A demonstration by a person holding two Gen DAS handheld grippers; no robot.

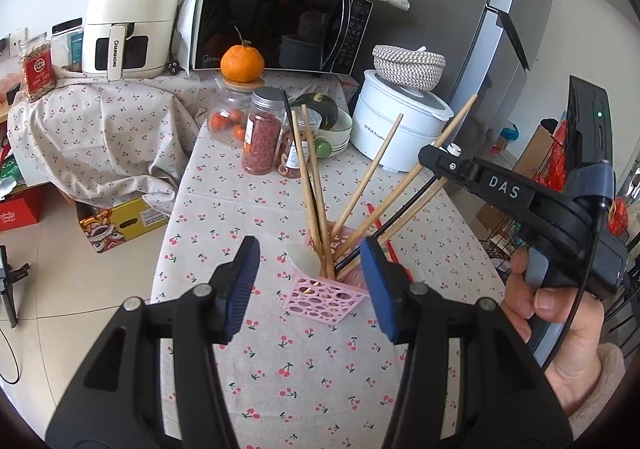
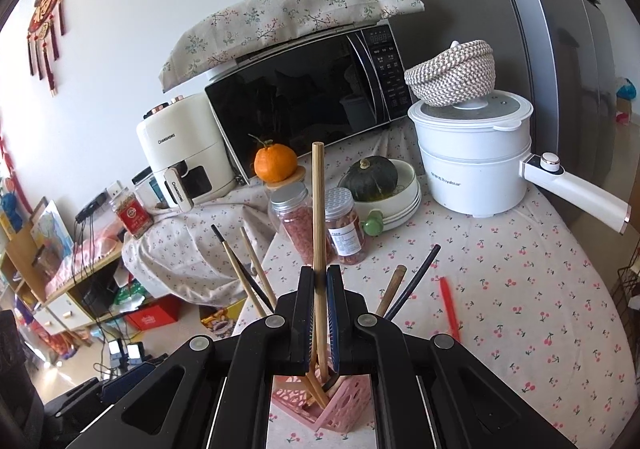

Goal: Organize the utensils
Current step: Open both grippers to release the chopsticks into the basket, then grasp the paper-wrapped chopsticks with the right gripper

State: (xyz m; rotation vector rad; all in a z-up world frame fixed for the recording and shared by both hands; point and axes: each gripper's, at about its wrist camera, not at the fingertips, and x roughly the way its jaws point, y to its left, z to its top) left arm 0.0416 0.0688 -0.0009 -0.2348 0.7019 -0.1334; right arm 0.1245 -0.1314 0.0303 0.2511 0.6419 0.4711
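A pink perforated holder (image 1: 326, 299) stands on the cherry-print tablecloth and holds several wooden chopsticks (image 1: 310, 185), a dark chopstick and a white spoon (image 1: 306, 259). My left gripper (image 1: 310, 287) is open, with its blue pads either side of the holder, just short of it. My right gripper (image 2: 320, 289) is shut on a wooden chopstick (image 2: 318, 209) that stands upright with its lower end in the holder (image 2: 340, 405). The right gripper also shows in the left wrist view (image 1: 440, 159), above and right of the holder. A red chopstick (image 2: 450, 309) lies on the cloth to the right.
Behind the holder stand two spice jars (image 1: 262, 131), a glass jar topped by an orange (image 1: 242, 63), a bowl with a green squash (image 1: 324, 111), a white electric pot (image 1: 400, 127) carrying a woven basket, a microwave (image 1: 280, 17) and an air fryer (image 1: 130, 15). The table edge runs down the left.
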